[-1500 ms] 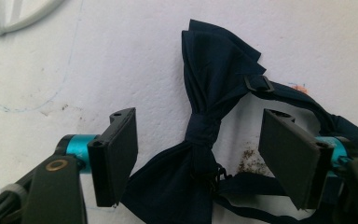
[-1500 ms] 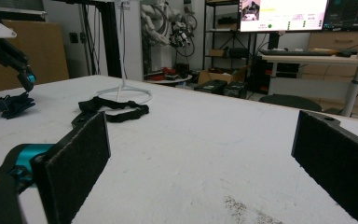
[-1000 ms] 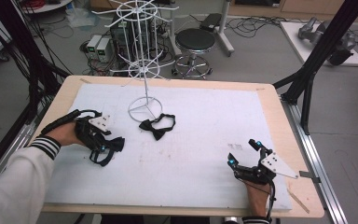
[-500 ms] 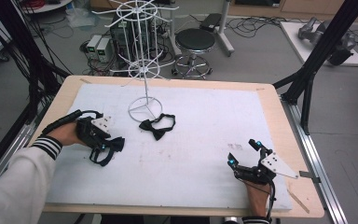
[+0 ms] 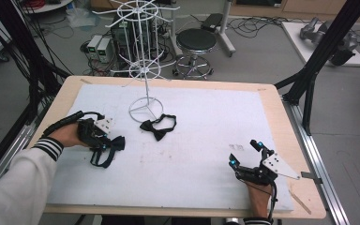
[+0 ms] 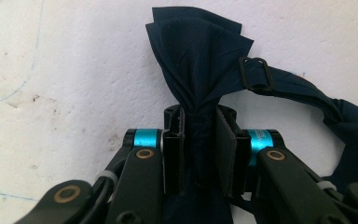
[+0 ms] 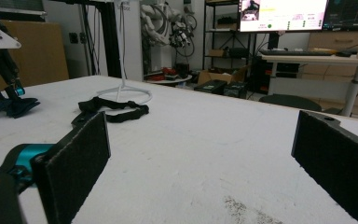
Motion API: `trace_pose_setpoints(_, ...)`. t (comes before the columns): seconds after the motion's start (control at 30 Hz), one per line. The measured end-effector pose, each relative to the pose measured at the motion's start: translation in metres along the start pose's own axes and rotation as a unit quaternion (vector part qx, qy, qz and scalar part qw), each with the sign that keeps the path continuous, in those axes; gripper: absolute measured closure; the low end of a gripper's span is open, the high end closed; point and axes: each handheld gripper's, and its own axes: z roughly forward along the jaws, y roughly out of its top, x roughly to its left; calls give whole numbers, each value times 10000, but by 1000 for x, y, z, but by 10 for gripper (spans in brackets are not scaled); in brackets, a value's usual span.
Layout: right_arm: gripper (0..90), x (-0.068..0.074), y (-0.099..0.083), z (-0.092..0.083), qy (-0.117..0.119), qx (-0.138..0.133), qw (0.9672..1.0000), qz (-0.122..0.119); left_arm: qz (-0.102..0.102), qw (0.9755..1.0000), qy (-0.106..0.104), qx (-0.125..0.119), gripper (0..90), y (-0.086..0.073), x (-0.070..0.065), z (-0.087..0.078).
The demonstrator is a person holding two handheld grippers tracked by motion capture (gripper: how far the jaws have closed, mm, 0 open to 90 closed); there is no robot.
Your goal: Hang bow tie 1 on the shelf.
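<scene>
From the high view, the left gripper [image 5: 107, 144] has just squeezed shut on a dark bow tie [image 5: 108, 149] on the white mat [image 5: 201, 140].

In the left gripper view, its jaws pinch the tie's middle knot.

In the right gripper view, the right gripper [image 7: 200, 158] sits wide open, holding nothing.

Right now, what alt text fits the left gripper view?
The left claw is shut on the knot of a navy bow tie lying on the white table cover. Its strap, with a black slider, trails right.
</scene>
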Motion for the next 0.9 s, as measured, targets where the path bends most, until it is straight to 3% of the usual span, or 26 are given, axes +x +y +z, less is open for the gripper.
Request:
trace_pose_setpoints(0.17, 36, 0, 0, 0, 2, -3, 10000, -10, -73, 9999, 40, -116, 741, 1, -2, 0)
trace_pose_setpoints(0.2, 36, 0, 0, 0, 1, -6, 10000, -9, 29, 10000, 62, -48, 742, 2, -1, -2)
trace_pose_setpoints(0.23, 36, 0, 0, 0, 0, -4, 10000, -16, -51, 9998, 101, -147, 743, 2, -3, -2)
trace_pose_setpoints(0.27, 36, 0, 0, 0, 0, -4, 10000, -16, 46, 9998, 162, -101, 743, 2, -2, -4)
trace_pose_setpoints(0.47, 36, 0, 0, 0, 0, -4, 10000, -19, -217, 9970, 442, -590, 746, 2, -4, -18)
trace_pose_setpoints(0.67, 36, 0, 0, 0, -3, -9, 10000, -14, -257, 9957, 484, -744, 746, 2, -4, -26)
trace_pose_setpoints(0.77, 36, 0, 0, 0, -8, -14, 10000, -24, -355, 9935, 519, -944, 746, 2, -4, -31)
trace_pose_setpoints(0.8, 36, 0, 0, 0, -4, -12, 10000, -25, -426, 9910, 550, -1141, 746, 2, -4, -34)
trace_pose_setpoints(0.83, 36, 0, 0, 0, -3, -9, 10000, -13, -426, 9910, 550, -1141, 746, 2, -4, -34)
trace_pose_setpoints(0.9, 36, 0, 0, 0, 0, -13, 10000, -14, -480, 9885, 644, -1285, 746, 3, -4, -39)
